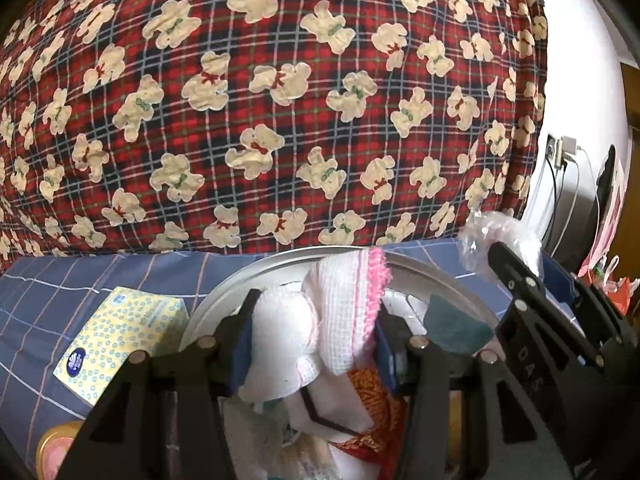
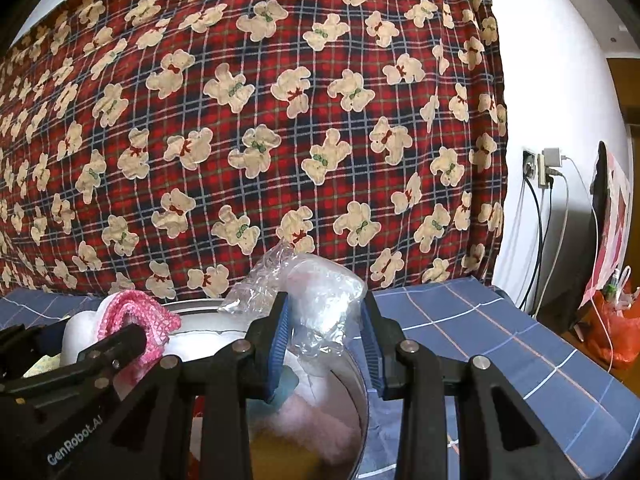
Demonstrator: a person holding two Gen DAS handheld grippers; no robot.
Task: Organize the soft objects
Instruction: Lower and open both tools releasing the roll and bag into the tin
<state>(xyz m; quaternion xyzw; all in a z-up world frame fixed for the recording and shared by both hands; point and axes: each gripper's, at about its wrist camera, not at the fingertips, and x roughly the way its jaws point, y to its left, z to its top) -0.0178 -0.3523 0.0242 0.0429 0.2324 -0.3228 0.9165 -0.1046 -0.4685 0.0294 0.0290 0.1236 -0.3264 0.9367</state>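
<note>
Both jaws pinch a white cloth (image 1: 320,320) and clear bag (image 2: 320,304) over the basin rim (image 1: 440,276).

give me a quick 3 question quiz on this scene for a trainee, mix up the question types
1. True or false: the left gripper is shut on a white cloth with a pink edge.
2. What does the right gripper hold?
A. a yellow tissue pack
B. a clear plastic bag with something pale inside
C. a red sock
3. Fill in: both grippers are over a round metal ____ that holds soft items.

Key
1. True; its pads press on the cloth from both sides.
2. B, the clear plastic bag. The yellow tissue pack lies on the blue checked sheet to the left of the basin.
3. basin
</note>
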